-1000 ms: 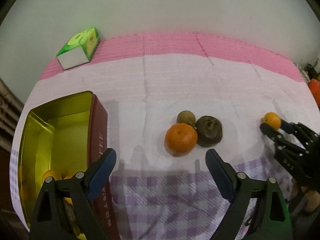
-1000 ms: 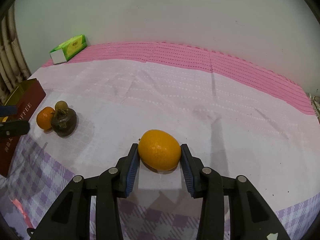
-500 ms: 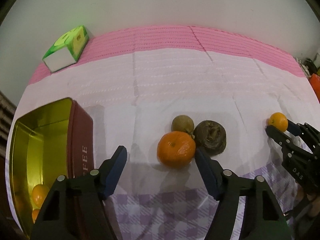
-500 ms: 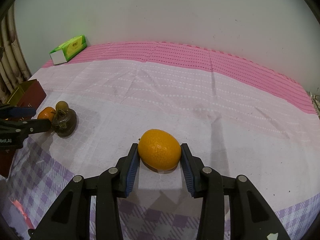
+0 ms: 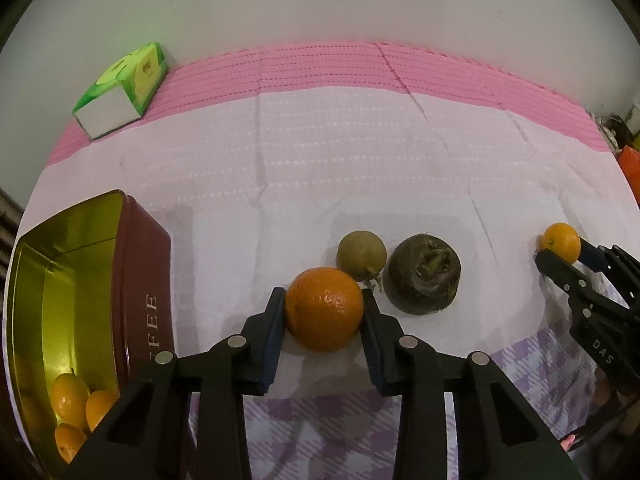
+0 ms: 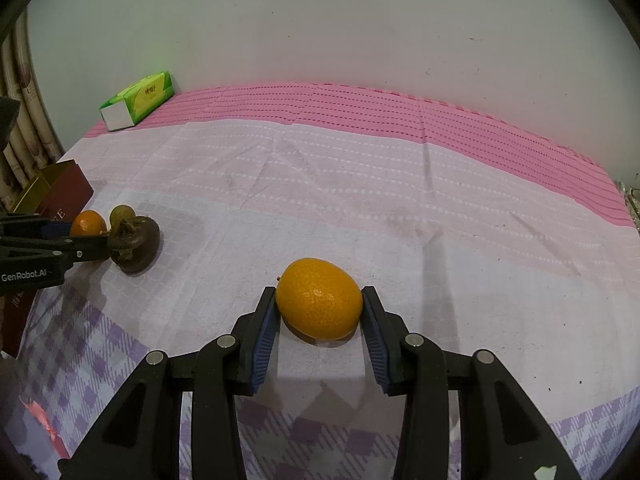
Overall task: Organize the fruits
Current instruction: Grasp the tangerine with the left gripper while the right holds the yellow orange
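With the left gripper (image 5: 324,312) just closed on the orange (image 5: 325,309) on the table (image 5: 320,168) and the right gripper (image 6: 319,312) clamping the yellow citrus (image 6: 319,304), lift straight up gently before carrying toward the tin (image 5: 80,280).

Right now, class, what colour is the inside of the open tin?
Shiny gold-yellow inside the tin; the left wrist view shows it best.

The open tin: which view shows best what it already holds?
The left wrist view. There the tin lies open toward the camera, showing its gold inside and several small orange fruits at the near end. The right wrist view catches only a far corner at the left edge; its contents are hidden.
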The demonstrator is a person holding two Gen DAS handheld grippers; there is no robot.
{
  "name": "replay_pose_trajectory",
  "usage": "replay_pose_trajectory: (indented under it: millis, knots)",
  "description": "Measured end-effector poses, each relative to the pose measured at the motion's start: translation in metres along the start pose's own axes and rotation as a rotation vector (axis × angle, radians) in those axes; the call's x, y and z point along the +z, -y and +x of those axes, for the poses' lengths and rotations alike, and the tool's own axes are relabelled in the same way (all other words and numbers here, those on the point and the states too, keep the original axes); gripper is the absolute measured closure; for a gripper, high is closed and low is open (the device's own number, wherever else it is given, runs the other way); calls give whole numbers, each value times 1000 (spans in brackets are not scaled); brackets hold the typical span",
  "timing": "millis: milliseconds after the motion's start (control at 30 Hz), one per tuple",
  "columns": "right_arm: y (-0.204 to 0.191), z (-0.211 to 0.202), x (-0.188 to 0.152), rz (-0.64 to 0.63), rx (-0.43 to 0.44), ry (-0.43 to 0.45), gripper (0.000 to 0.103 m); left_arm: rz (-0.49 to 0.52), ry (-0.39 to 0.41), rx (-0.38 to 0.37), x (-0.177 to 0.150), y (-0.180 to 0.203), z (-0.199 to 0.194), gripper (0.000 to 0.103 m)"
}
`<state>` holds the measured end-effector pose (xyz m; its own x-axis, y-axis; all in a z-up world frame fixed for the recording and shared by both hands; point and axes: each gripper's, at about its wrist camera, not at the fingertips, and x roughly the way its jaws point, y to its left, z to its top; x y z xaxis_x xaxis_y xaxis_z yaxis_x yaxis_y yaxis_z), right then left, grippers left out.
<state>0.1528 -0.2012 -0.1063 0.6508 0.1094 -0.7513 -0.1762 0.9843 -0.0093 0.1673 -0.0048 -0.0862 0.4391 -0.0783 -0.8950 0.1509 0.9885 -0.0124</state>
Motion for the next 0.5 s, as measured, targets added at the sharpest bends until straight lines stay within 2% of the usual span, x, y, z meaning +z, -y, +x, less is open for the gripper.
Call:
replay_pose_trajectory:
  millis: [267, 500]
  knots:
    - [0, 0, 0, 0, 0, 0, 64, -12, 11, -13, -7, -2, -10, 67]
    - [-1, 0, -1, -2, -5, 0, 64, -15, 27, 8, -15, -3, -28, 67]
